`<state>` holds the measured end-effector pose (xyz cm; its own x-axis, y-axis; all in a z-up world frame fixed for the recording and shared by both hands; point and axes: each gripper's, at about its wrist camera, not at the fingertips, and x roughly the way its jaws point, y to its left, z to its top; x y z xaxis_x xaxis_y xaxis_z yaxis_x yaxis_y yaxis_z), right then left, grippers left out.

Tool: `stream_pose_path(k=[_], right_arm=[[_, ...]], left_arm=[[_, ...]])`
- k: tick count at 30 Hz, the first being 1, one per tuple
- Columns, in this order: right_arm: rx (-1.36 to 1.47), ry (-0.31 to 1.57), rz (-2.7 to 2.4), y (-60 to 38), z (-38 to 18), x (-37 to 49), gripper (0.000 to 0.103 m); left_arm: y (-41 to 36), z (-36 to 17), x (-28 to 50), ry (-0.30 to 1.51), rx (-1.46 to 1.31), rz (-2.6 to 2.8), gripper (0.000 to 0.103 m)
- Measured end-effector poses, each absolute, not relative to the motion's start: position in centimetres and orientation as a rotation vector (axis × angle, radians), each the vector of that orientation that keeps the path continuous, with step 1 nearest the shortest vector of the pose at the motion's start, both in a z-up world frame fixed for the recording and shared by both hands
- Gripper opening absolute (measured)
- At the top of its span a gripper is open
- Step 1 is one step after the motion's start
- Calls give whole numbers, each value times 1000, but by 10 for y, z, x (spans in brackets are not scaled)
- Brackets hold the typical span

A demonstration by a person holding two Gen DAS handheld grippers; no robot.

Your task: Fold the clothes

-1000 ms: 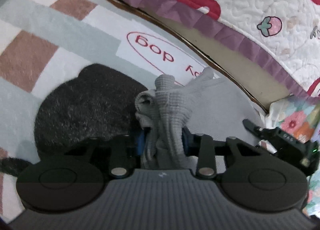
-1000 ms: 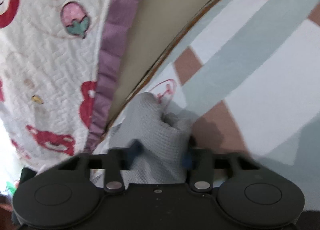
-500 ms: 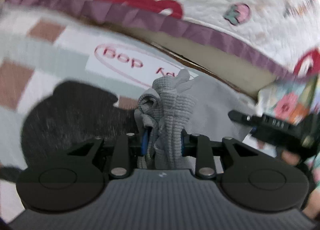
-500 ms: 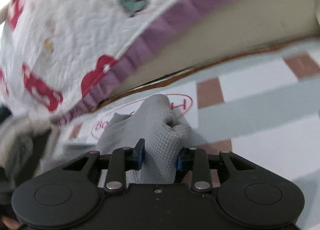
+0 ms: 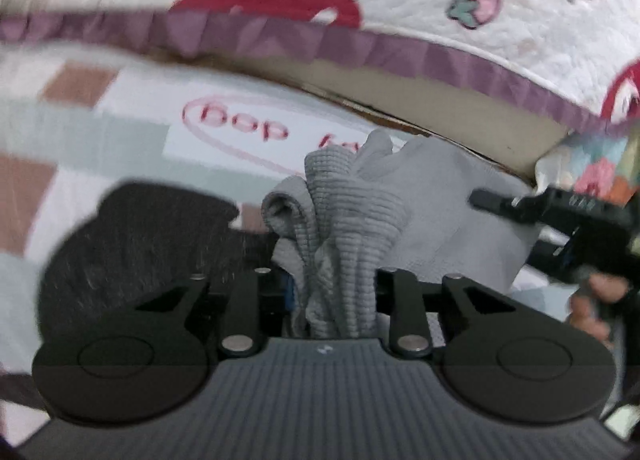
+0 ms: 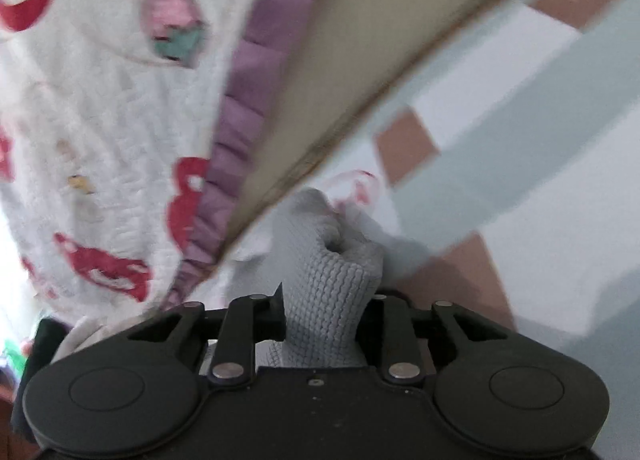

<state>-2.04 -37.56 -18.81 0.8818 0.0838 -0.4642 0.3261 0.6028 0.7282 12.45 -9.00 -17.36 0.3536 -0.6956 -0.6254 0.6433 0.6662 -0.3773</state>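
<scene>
Nearest in the left wrist view: left hand-held gripper (image 5: 334, 284) clenched on a bunched ridge of the grey waffle-knit garment (image 5: 344, 227), cloth squeezed between both jaws and rising above them. In the right wrist view: right hand-held gripper (image 6: 322, 310) likewise clamped on a gathered fistful of the same knit (image 6: 328, 276). Just left of the left grip, a dark charcoal fuzzy cloth (image 5: 132, 236) lying flat. Under both, a checked floor mat in pale green, white and brown (image 5: 80, 127), printed with a red oval logo. To the right, the right gripper's black body (image 5: 560, 215) pinching the garment's far edge. Farthest back, a white quilted bedspread with purple ruffle trim (image 5: 360, 7), hanging over a beige bed side.
</scene>
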Motion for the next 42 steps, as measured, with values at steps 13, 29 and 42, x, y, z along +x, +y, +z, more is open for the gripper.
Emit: stream_pose_path(k=[13,29,42], right_arm=[[615,342,164,-303,-31,-7,27],[511,449,748,-86,146,225,27],[491,620,763,-18,103,352,33]], left_arm=[[22,-36,66,495,-137,-766,24],[236,142,112,328,-147,-260,24],[296,78,187,459,-413,-146,24]])
